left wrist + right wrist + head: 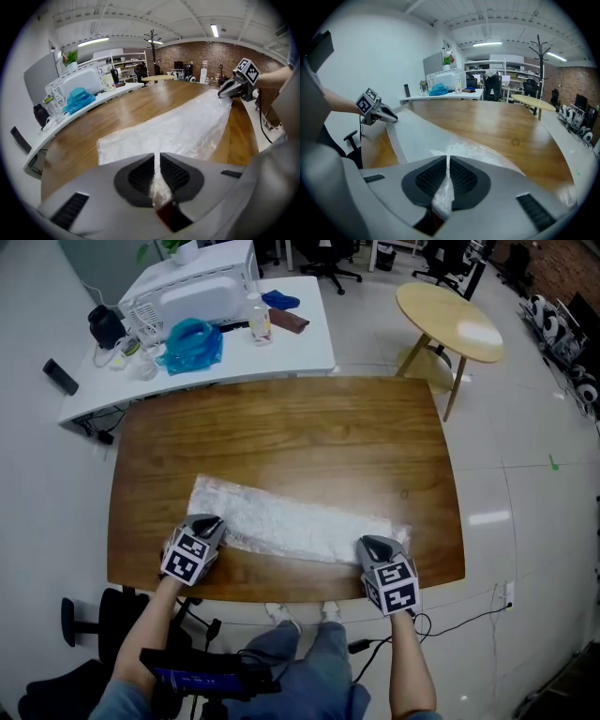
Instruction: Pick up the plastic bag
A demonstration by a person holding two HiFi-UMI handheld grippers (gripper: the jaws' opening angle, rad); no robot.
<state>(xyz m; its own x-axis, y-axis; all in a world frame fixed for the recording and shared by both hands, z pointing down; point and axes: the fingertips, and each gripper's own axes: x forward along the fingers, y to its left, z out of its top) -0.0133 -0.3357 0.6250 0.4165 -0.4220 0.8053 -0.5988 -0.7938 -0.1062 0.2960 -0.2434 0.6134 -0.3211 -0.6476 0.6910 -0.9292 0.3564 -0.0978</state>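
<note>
The left gripper [212, 522] has its jaws pressed together on one end of the plastic bag [291, 521], and the right gripper [368, 543] clamps the other end. The bag (crinkled, translucent) lies stretched between them on the wooden counter [281, 432].

The plastic bag [291, 521] is thin, translucent and crinkled. The table [309, 437] is smooth, glossy wood. The left gripper [216, 523] and right gripper [367, 543] have matt grey shells.
</note>
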